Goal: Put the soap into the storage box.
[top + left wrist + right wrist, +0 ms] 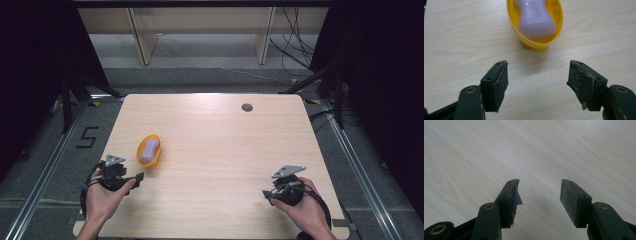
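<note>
A yellow oval dish sits on the left part of the light wood table, and a lilac bar of soap lies in it. My left gripper is held low near the table's front left, a short way in front of the dish and apart from it. In the left gripper view the dish with the soap lies just beyond the left gripper, whose jaws stand open with bare table between them. My right gripper rests at the front right, and in the right gripper view it is open over bare wood.
A small grey round cap is set into the table near its far edge. Beyond the table are wooden furniture legs and hanging cables. A painted figure 5 marks the floor at the left.
</note>
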`<state>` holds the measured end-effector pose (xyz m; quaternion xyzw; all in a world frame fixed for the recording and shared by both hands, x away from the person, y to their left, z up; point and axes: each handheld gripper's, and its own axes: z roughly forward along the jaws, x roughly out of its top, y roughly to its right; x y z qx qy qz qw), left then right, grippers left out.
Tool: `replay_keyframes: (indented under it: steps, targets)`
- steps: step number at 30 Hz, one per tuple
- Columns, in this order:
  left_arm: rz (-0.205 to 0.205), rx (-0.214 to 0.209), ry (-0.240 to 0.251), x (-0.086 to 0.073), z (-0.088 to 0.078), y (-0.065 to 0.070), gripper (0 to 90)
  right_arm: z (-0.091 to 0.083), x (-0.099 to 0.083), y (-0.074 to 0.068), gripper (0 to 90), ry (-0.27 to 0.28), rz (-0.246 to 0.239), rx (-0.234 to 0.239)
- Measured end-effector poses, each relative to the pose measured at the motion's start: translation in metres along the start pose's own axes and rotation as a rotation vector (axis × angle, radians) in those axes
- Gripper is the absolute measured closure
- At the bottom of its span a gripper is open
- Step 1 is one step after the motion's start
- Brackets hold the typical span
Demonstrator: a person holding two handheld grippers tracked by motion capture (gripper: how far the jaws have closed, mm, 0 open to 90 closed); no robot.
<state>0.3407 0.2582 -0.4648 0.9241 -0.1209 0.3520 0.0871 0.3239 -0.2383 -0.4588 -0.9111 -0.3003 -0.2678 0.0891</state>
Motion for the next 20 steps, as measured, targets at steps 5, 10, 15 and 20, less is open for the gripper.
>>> replay_keyframes:
  steps: [5,10,15,20]
  targets:
    - [0.001,-0.013,-0.020,-0.020,0.007,-0.001,31.4,0.000,0.000,0.000,48.7,-0.001,0.000,0.002]
    - [-0.013,-0.018,-0.016,-0.036,0.010,-0.003,31.3,0.000,0.000,0.000,48.7,0.002,0.000,0.000]
    - [-0.040,-0.023,0.026,-0.043,0.009,-0.007,33.9,0.000,0.000,0.000,48.7,0.006,-0.004,0.002]
    - [-0.062,-0.044,0.024,-0.044,0.011,-0.010,34.9,0.000,0.001,0.000,48.6,0.007,-0.005,0.003]
